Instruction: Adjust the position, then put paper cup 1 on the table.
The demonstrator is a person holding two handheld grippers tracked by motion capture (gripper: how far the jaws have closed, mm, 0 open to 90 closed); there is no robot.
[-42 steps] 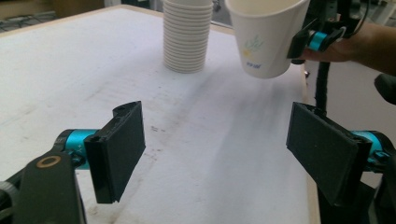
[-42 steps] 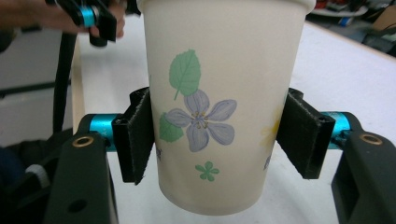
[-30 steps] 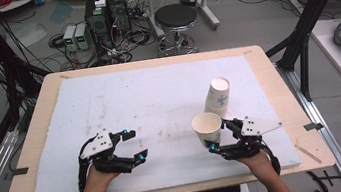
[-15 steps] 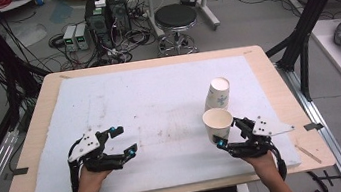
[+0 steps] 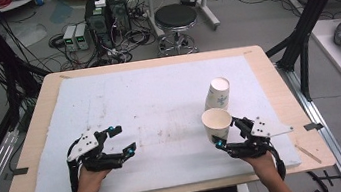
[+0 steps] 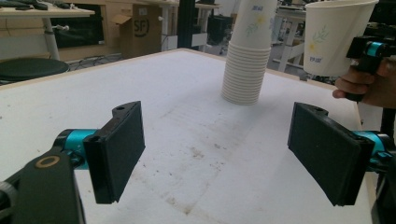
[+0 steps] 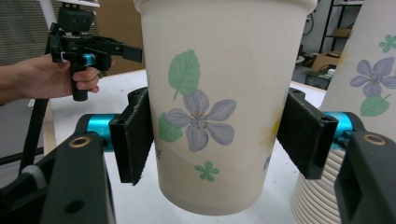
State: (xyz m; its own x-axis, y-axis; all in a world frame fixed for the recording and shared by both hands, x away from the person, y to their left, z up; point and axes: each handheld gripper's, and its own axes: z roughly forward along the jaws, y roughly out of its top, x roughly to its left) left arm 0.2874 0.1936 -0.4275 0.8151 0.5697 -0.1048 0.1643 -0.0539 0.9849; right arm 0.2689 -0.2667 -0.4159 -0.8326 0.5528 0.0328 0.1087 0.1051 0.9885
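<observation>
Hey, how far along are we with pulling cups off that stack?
Done: one paper cup is off the cup stack. In hand: the right claw grips it, lifted above the white mat. Left: setting it down; the left claw is open, holding nothing.

From my left gripper view I read "SF" on the cardboard box (image 6: 140,29) at upper left; small blue print marks the stacked cups (image 6: 247,51) and the cup (image 6: 334,35) at upper right, perhaps a brand, too blurred to read
</observation>
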